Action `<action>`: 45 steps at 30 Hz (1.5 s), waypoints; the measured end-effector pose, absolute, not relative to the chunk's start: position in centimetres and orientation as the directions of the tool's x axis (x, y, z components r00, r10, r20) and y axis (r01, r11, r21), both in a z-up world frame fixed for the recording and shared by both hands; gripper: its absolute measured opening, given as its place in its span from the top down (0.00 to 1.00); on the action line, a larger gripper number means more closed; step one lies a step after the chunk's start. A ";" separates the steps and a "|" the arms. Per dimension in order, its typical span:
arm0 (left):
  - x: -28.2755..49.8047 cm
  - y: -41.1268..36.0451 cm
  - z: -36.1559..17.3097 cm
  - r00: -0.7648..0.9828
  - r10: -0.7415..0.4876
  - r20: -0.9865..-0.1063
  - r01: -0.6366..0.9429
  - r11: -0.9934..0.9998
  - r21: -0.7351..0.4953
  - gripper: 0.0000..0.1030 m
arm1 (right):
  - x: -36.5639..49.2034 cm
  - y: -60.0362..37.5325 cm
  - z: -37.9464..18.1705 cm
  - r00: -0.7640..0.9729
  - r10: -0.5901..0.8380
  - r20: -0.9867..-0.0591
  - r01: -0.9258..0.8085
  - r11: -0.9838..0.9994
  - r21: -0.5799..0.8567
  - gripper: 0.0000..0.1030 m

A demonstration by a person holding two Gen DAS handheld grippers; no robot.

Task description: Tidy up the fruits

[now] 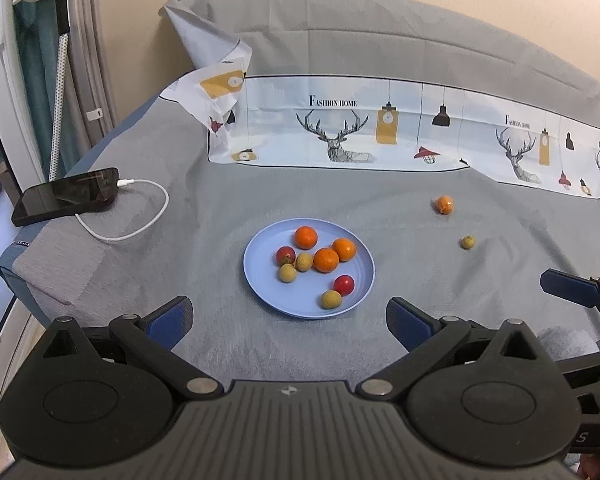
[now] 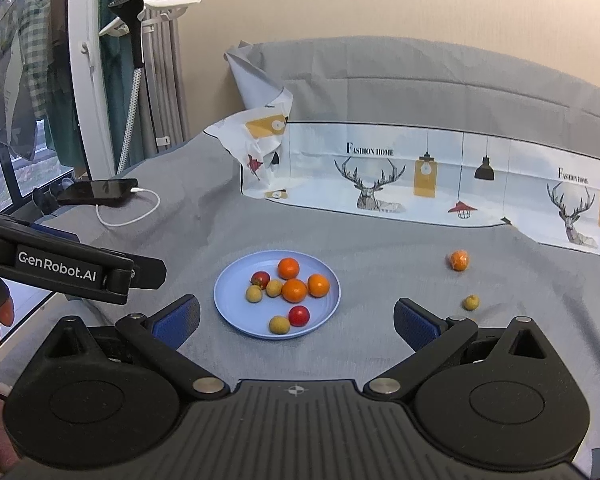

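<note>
Each hand-held gripper, left (image 1: 288, 320) and right (image 2: 296, 322), gapes wide and empty before the blue plate (image 1: 260, 276); one orange (image 1: 444, 205) lies apart.

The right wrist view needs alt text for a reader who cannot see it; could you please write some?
A blue plate on a grey cloth holds three oranges, two red fruits and three small yellowish fruits. An orange and a small yellowish fruit lie loose to its right. The right hand-held gripper is open and empty.
</note>
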State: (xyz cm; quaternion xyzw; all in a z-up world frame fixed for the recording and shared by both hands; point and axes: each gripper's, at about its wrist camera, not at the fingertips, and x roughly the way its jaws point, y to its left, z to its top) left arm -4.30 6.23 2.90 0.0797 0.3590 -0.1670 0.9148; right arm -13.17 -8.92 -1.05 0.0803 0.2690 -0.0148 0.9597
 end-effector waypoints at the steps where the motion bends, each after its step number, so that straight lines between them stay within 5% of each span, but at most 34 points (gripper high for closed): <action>1: -4.1 6.1 2.8 0.684 -0.246 -0.687 0.363 0.931 0.028 0.00 | -13.0 -9.0 -1.2 0.853 0.016 -0.522 0.073 0.986 0.148 0.01; 24: 0.5 -1.1 0.8 0.613 -0.261 -0.745 0.441 0.896 0.048 0.00 | -10.5 -14.2 -5.0 0.806 -0.035 -0.591 0.208 0.952 0.227 0.01; 45: 14.8 -21.0 -6.1 0.530 -0.304 -0.792 0.579 0.811 0.076 0.00 | -2.0 -29.2 -14.1 0.697 -0.296 -0.654 0.496 0.857 0.140 0.01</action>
